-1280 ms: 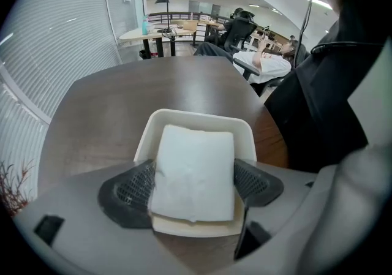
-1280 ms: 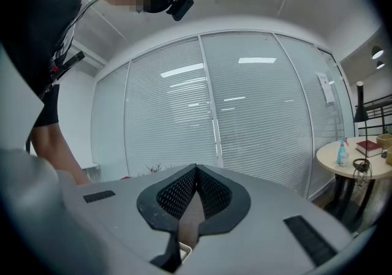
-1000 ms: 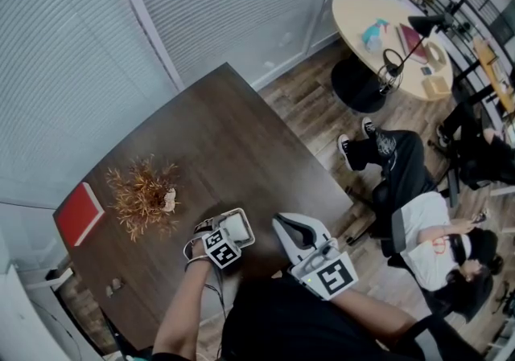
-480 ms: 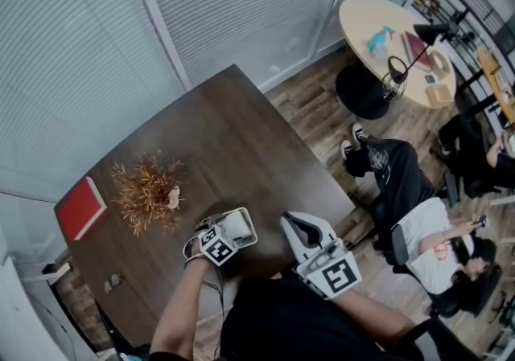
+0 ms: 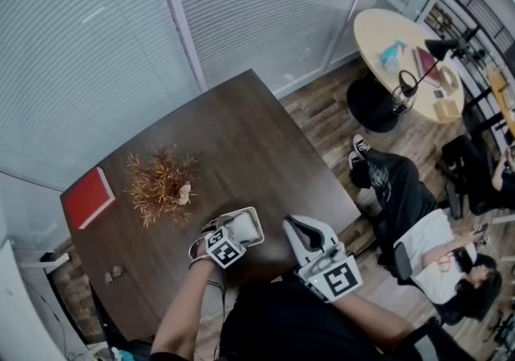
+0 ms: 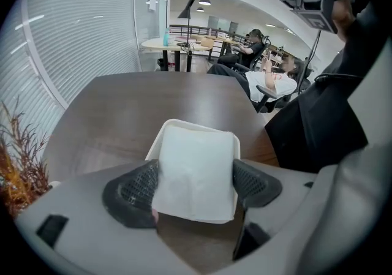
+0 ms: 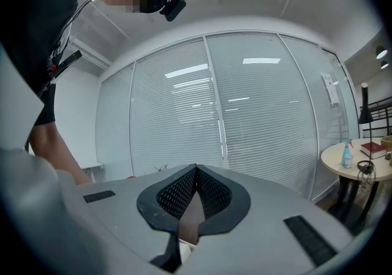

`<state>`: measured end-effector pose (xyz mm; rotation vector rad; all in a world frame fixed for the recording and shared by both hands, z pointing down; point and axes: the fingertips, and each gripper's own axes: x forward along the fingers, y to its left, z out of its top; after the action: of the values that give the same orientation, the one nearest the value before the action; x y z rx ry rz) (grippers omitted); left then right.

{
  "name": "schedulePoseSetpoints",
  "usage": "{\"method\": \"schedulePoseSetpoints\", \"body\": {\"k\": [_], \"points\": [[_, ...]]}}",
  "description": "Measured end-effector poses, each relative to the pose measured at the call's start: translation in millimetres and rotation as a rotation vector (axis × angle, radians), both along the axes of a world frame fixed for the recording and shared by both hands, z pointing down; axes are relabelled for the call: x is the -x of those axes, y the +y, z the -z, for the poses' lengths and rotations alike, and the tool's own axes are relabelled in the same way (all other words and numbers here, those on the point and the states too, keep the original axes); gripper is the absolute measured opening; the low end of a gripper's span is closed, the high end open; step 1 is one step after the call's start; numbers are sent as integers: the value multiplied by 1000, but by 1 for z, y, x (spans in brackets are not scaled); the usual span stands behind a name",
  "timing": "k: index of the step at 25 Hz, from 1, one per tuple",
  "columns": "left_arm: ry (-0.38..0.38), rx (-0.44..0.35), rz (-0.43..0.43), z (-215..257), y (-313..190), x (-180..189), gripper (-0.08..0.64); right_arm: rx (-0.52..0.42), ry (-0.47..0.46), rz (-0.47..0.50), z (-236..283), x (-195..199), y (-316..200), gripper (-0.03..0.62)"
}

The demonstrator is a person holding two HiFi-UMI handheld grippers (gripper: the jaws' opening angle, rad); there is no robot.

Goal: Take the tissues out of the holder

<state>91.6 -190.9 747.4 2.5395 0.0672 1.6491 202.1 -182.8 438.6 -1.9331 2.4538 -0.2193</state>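
Looking down from the head camera, a dark brown table (image 5: 233,134) stands beside glass walls with closed blinds (image 5: 257,6). At its near edge, the left gripper (image 5: 235,231) has its jaws set wide around a white tissue holder (image 5: 256,227). In the left gripper view, the left gripper (image 6: 193,183) presses a pad against each side of the holder (image 6: 184,125), which rests on the table. The tissues (image 6: 197,173) are a flat white stack filling the holder, and their left edge lies over the left pad. The right gripper (image 5: 304,231) hangs just right of the holder, apart from it, above the table's edge. In its own view, the right gripper (image 7: 196,168) has its jaws pressed together with nothing between them. Farther along the table are a dried orange plant (image 5: 161,184) and a red book (image 5: 88,197).
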Motion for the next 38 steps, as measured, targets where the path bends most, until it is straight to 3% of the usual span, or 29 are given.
{"method": "schedulePoseSetpoints", "body": {"k": [13,23,38], "points": [[88,-64,118,32,-10,15,380,-38,6,79,10,41,1,9],[106,-84,153,44,-13,33,380,-46,4,99,12,57,3,9],[99,-104,269,45,-3,102,373,-55,-3,216,13,115,3,9]]}}
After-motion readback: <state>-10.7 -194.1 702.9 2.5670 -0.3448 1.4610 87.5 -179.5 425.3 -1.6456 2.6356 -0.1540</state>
